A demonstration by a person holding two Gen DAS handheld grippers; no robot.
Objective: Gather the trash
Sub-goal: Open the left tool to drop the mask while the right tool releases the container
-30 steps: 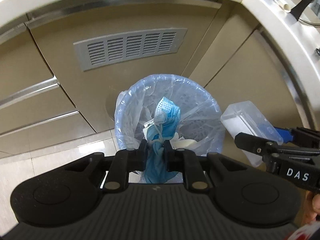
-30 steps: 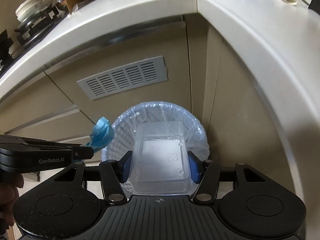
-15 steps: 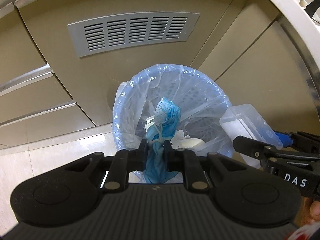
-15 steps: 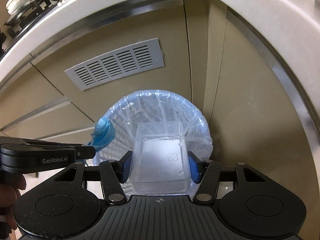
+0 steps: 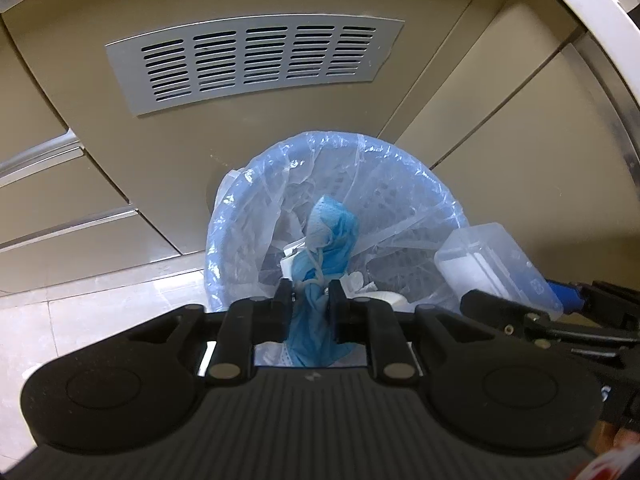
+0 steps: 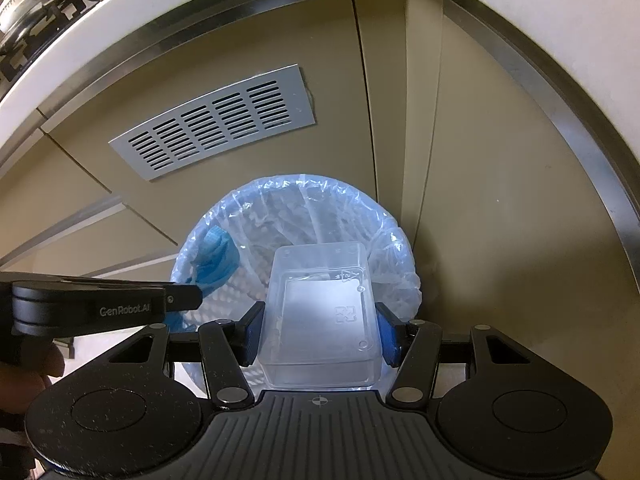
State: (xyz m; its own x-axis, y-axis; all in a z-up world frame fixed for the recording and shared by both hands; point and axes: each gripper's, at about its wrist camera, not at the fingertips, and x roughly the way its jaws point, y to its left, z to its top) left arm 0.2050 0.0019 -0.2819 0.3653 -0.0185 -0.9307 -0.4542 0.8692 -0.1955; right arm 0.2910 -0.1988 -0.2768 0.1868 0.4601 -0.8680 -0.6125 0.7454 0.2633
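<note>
A round bin (image 5: pixel 240 216) lined with a pale blue bag stands on the floor against the cabinet. My left gripper (image 5: pixel 310 292) hangs over its near rim with a crumpled blue face mask (image 5: pixel 332 240) between the pads; the jaws are opening, and the mask still sits pinched between them. My right gripper (image 6: pixel 320 332) is shut on a clear plastic container (image 6: pixel 320 304), held over the bin's (image 6: pixel 320 192) right side. The left gripper (image 6: pixel 188 298) and the mask (image 6: pixel 216 260) show at the left in the right wrist view. The container (image 5: pixel 492 268) shows at the right in the left wrist view.
Beige cabinet doors with a grey vent grille (image 5: pixel 256 60) rise right behind the bin. A white countertop edge (image 6: pixel 540 20) overhangs above and to the right. White scraps (image 5: pixel 384 296) lie inside the bin. Pale floor tiles (image 5: pixel 100 308) lie to the left.
Both grippers have sunk toward the bin, which now looks larger and nearer. The mask's upper end has drooped and crumpled. The container stays held as before.
</note>
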